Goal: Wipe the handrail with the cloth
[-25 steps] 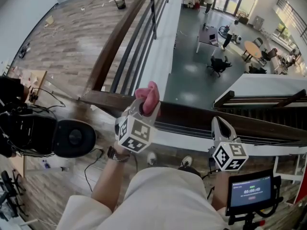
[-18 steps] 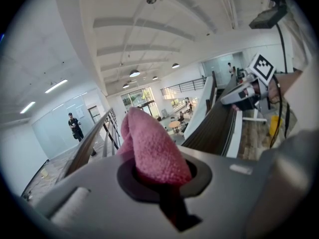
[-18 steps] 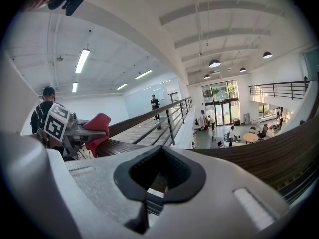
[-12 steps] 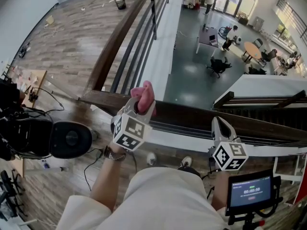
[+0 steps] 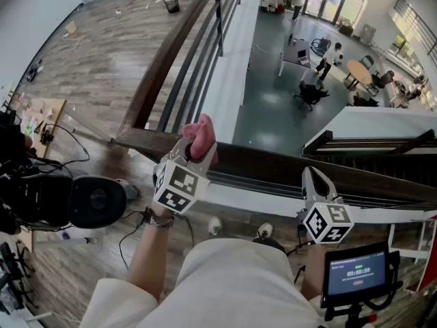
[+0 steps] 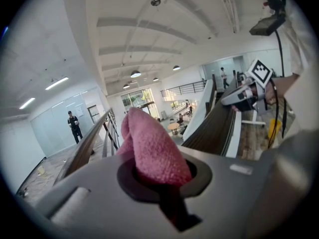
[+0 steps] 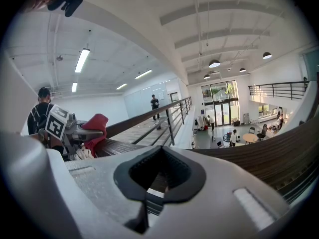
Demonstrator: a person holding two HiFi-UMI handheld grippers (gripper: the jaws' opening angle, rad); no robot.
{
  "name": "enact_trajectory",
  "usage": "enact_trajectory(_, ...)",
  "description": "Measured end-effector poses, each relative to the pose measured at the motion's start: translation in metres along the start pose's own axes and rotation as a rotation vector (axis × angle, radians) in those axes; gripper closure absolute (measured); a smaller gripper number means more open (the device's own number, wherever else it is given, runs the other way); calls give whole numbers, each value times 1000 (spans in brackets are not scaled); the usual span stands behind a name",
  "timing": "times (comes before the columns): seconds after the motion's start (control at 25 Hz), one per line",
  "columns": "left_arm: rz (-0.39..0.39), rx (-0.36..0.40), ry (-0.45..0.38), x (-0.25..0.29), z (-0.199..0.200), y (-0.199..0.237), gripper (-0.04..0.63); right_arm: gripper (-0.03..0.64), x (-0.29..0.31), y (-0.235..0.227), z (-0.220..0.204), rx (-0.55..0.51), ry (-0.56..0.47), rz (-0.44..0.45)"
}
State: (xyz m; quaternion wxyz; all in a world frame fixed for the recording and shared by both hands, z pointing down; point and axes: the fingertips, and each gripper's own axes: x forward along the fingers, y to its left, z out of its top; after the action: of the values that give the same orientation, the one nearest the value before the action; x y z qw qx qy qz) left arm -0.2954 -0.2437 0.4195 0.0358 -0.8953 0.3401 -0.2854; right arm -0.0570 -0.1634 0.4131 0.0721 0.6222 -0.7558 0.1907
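Grip was held by the left gripper (image 5: 193,149) on a pink terry cloth (image 5: 202,130): its jaws were closed on the fabric, and a folded wad stood out beyond the tips. The right gripper (image 5: 311,175) was held further along to the right, with its jaws together and nothing between them. The cloth was seen over the dark brown wooden handrail (image 5: 273,164), close to the corner where the near run meets the run leading away. Whether the wad was actually pressed on the top of the rail could not be settled from any view.

The wiping step was judged to be in hand, or just about to start at the corner. For the next move the wad would need to be pressed down firmly onto the wood and drawn along the rail in a steady line – most likely rightward, toward the idle gripper. That gripper would have to be kept clear of the stroke.
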Motion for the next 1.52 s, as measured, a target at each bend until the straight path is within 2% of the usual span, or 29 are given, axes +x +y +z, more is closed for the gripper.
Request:
enact_trajectory(0.6, -14, 3, -6, 2, -1, -2, 561, 614, 0, -3, -2, 1, 0, -1)
enact_trajectory(1.2, 23, 40, -53, -5, -5, -7, 561, 614, 0, 1, -4, 1, -6, 1)
enact_trajectory(1.52, 54, 36, -83, -12, -9, -18, 562, 614, -4, 0, -8, -2, -10, 2)
